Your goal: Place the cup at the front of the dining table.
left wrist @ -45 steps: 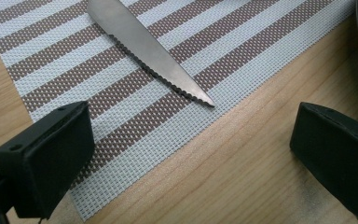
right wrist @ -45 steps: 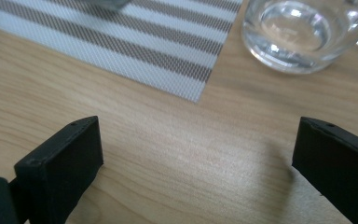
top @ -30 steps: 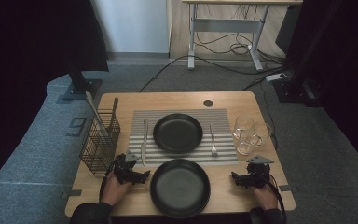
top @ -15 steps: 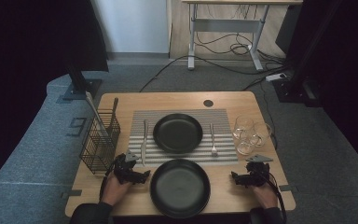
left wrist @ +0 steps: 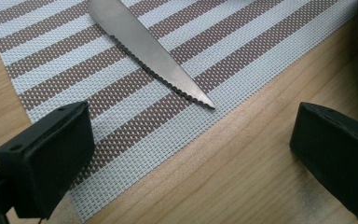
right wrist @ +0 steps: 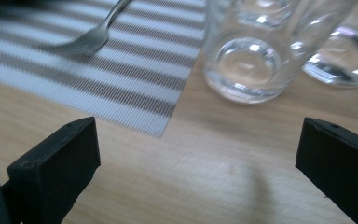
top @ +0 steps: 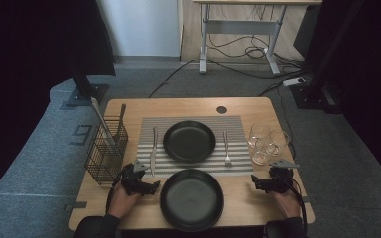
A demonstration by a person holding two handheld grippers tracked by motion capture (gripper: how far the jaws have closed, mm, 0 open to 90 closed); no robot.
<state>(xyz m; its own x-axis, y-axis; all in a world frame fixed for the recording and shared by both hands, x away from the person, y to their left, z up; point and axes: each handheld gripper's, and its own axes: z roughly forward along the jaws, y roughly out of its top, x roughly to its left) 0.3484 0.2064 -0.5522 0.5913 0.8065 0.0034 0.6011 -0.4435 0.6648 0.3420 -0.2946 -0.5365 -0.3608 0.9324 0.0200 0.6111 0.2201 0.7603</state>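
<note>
Nothing lifted yet: both claws are held spread and empty.

The knife (left wrist: 151,51) lies at the left gripper's (top: 140,181) twelve o'clock; glasses (right wrist: 246,51) at the right gripper's (top: 270,182).

Dim high view with black margins; close views bright, the fork (right wrist: 91,37) softly blurred.

I'm seeing a serrated steel knife (left wrist: 151,51) lying flat on the striped mat, tip near its edge; clear empty glasses (right wrist: 244,51) stand upright, clustered on the wood.
</note>
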